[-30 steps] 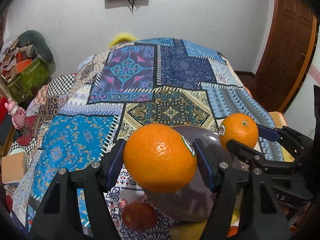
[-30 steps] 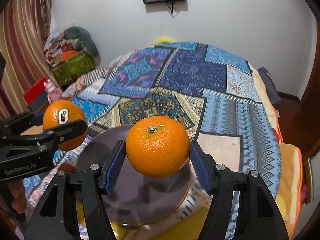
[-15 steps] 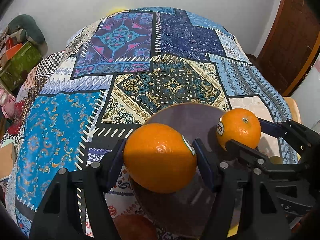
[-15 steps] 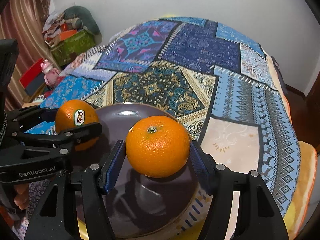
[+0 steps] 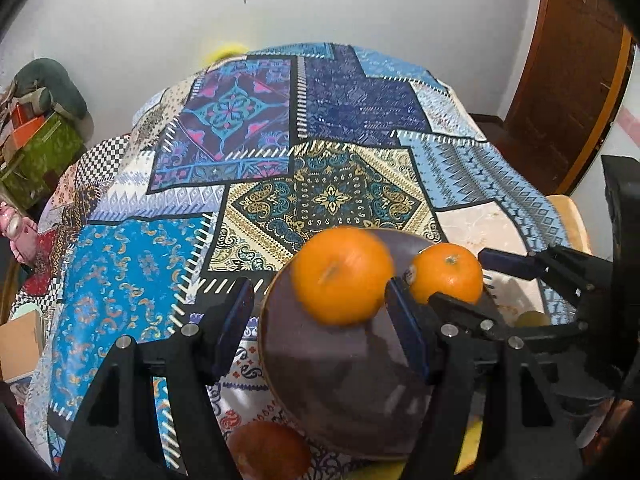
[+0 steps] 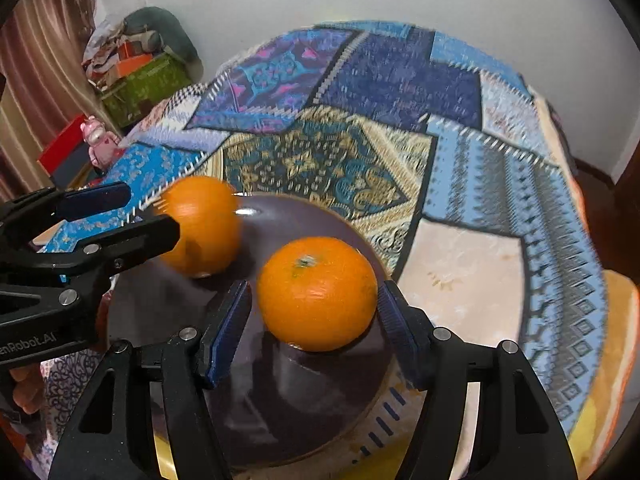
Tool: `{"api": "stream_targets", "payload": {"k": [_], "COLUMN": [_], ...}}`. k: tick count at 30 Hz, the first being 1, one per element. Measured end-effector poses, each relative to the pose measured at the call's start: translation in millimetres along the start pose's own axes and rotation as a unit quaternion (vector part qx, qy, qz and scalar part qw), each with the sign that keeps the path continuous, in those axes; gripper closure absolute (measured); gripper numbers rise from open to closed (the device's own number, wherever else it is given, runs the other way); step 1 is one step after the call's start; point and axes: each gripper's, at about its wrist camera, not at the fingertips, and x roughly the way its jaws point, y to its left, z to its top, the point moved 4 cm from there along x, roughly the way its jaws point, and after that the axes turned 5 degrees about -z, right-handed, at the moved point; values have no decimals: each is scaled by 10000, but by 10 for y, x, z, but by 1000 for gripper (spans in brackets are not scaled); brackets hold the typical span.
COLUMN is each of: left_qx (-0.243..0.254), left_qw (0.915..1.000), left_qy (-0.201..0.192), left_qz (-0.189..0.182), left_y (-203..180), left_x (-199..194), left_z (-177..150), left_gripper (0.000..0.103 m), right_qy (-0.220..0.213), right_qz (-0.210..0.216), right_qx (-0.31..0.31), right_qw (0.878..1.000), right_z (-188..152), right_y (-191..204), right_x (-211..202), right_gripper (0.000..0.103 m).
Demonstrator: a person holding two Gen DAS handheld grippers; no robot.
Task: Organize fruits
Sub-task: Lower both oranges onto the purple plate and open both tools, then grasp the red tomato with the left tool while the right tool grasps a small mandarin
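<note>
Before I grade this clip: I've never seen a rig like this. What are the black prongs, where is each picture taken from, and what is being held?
There is no robot here. A person holds a two-finger gripper in each hand, and a fisheye camera on each looks along its fingers. One picture is from the left gripper, the other from the right gripper. A dark plate lies on a patchwork cloth, with a reddish fruit beside it. The left gripper is open, and its blurred orange is on the plate. The second orange sits between the right gripper's pads. I cannot tell whether they pinch it.
</note>
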Motion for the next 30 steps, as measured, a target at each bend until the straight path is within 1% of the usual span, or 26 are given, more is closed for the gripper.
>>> {"api": "stream_targets", "payload": {"k": [9, 14, 18, 22, 26, 30], "left_qx": [-41, -32, -64, -174, -267, -240], "left_qw": [9997, 9995, 9996, 9997, 9995, 9993], "left_qy": [-251, -293, -219, -92, 62, 237], "left_qz": [65, 101, 151, 165, 130, 139], "left_y": [54, 110, 176, 248, 310, 332], "left_x": [-457, -702, -825, -849, -805, -703], "left_z": [-110, -275, -467, -657, -843, -991], "left_gripper": [35, 34, 33, 33, 33, 33], "right_qy": [-432, -644, -718, -705, -532, -316], "right_qz": [-133, -254, -310, -475, -573, -615], "right_qx": [66, 191, 321, 375, 464, 555], "right_qw": [9990, 9974, 9964, 9957, 9959, 9961], "right_z": [5, -89, -231, -441, -693, -955], "right_y": [-91, -194, -286, -366, -443, -493], "right_x": [-464, -744, -918, -1024, -1032, -1015], "right_gripper": [41, 41, 41, 41, 41, 39]}}
